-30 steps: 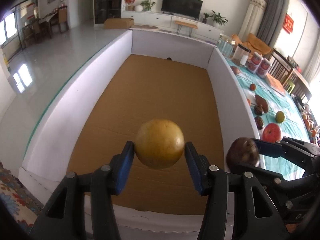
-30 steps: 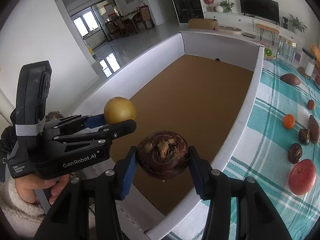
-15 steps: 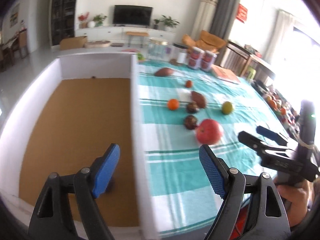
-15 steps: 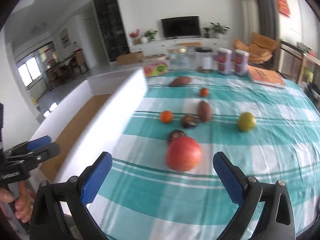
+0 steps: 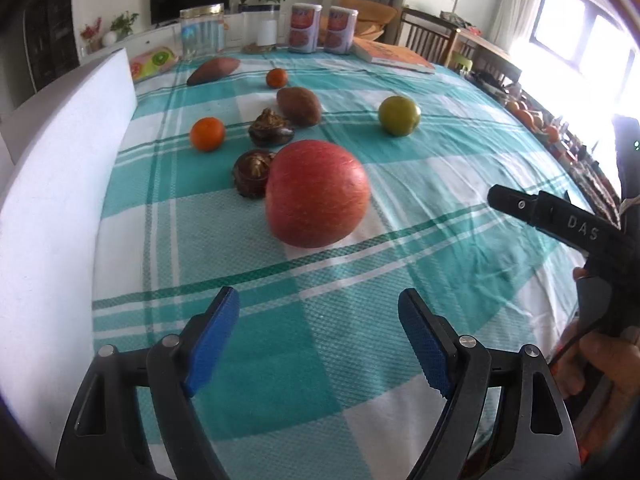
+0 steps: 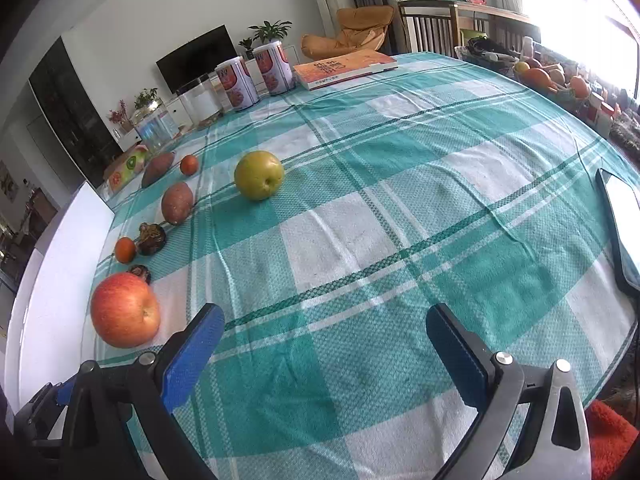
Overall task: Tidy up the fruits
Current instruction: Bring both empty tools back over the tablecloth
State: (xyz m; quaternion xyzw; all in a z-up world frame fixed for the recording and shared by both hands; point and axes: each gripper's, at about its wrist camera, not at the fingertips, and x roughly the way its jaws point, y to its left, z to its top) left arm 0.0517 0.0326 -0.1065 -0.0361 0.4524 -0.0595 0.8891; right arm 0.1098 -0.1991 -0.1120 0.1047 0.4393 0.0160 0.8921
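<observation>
My left gripper [image 5: 320, 336] is open and empty, low over the teal checked tablecloth [image 5: 280, 352], with a big red apple [image 5: 318, 194] just ahead of it. Behind the apple lie two dark brown water chestnuts [image 5: 254, 174] [image 5: 271, 128], a tangerine [image 5: 207, 133], a brown sweet potato [image 5: 299, 106], a green apple [image 5: 399, 115], a second tangerine [image 5: 277, 78] and a long sweet potato [image 5: 214, 71]. My right gripper [image 6: 324, 352] is open and empty over the cloth. In its view the red apple [image 6: 125, 310] lies at the left and the green apple [image 6: 259, 175] farther ahead.
The white wall of the box [image 5: 60, 168] runs along the table's left side. Cans [image 5: 306, 28], a clear jar [image 5: 201, 32] and an orange book [image 5: 394, 56] stand at the far edge. A tablet [image 6: 620, 216] lies at the right edge. The right tool [image 5: 568, 228] shows at right.
A second ago both grippers held fruit over the box: the left a yellow fruit, the right a water chestnut. Both have let go, opened, and swung right over the tablecloth.
</observation>
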